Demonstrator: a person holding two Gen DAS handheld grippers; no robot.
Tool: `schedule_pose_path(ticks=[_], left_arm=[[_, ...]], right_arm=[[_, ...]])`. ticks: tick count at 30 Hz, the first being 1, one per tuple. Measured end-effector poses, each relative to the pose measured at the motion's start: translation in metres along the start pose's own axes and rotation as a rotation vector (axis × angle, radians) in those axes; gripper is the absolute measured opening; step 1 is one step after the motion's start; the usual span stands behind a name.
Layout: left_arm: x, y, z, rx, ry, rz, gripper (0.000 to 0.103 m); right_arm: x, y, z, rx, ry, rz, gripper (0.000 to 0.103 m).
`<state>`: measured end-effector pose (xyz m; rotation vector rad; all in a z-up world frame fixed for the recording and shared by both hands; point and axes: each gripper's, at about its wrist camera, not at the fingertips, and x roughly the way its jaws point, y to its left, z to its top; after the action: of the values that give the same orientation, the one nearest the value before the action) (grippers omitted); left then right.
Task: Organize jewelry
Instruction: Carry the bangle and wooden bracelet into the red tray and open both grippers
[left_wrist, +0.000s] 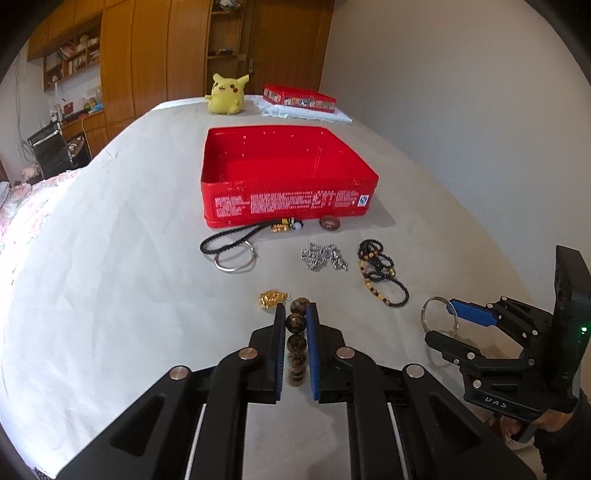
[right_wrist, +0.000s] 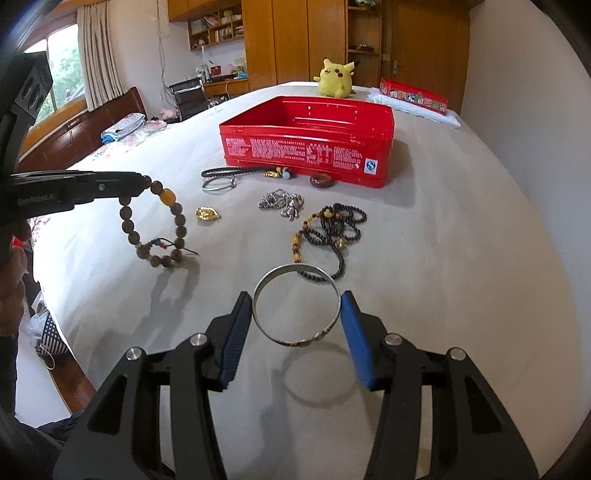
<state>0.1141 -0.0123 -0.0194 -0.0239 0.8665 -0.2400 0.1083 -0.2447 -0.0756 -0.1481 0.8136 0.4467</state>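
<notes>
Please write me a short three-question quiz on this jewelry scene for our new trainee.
1. True or false: the red tin already holds jewelry.
2. Which piece do the right tongs hold? A) silver bangle B) silver chain C) gold pendant
3. Fill in: the left tongs are shut on a bracelet of brown ____.

Key
1. False: the visible inside is bare, and the silver chain, gold pendant and black bead strand lie on the bed.
2. A: the silver bangle sits between the blue pads.
3. Beads: the wooden bead bracelet hangs clear of the bed.
</notes>
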Motion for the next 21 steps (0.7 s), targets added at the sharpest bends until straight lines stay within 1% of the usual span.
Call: schedule_pose_path(ticks=[8, 21], left_arm=[[-0.013, -0.003, 0.013, 0.02, -0.032, 0.019, 0.01], [-0.016, -0.003, 0.032, 0.05, -0.062, 0.029, 0.01]], right_arm=[[-0.007, 0.002, 0.011, -0.014, -0.022, 0.013, 0.048], [-0.011, -0.002, 0.038, -0.047, -0.035, 0.037, 0.048]])
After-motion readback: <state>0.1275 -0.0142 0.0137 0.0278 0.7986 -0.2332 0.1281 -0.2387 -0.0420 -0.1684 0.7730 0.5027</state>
